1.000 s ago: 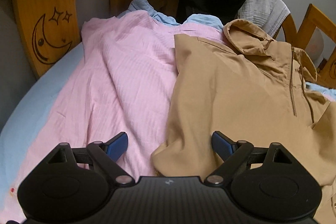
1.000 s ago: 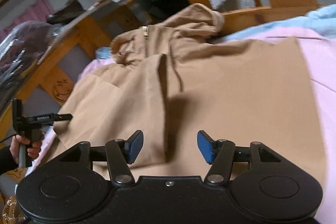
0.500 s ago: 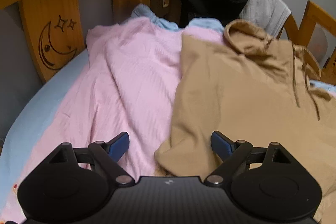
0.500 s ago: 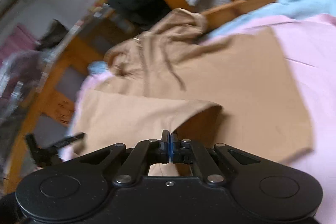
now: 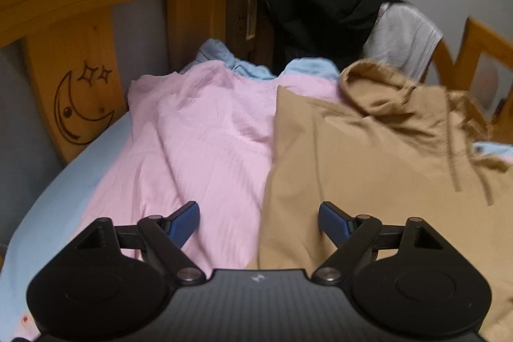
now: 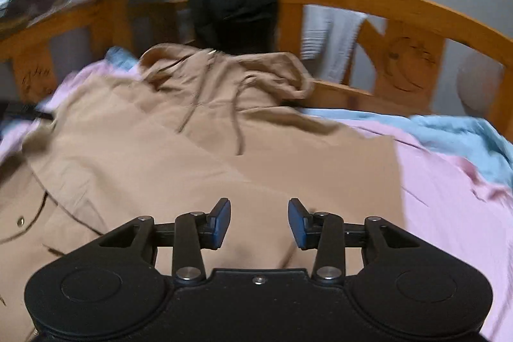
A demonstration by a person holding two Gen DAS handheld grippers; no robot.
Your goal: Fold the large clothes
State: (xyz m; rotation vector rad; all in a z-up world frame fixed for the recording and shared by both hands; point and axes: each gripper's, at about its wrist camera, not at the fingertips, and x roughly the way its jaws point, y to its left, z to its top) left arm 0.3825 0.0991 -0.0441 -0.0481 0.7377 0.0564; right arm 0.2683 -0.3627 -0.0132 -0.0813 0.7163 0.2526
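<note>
A tan hooded jacket [image 5: 368, 156] lies spread on the pink sheet [image 5: 198, 143] of a bed, hood toward the headboard. In the right wrist view the jacket [image 6: 198, 156] fills the middle, with drawstrings and a folded panel across its body. My left gripper [image 5: 259, 218] is open and empty, hovering over the jacket's left edge where it meets the pink sheet. My right gripper [image 6: 259, 221] is open and empty, just above the jacket's lower body.
A wooden bed frame [image 5: 80, 31] with a carved moon and stars rings the bed; it also shows in the right wrist view [image 6: 400, 15]. A black garment [image 5: 323, 8] and a white towel [image 5: 404, 37] hang over the rail. A light blue blanket [image 6: 465, 137] lies bunched at right.
My right gripper was shut on a fold of the jacket half a second ago; it has let go, opened and swung to face the headboard. The left gripper stays open, shifted slightly.
</note>
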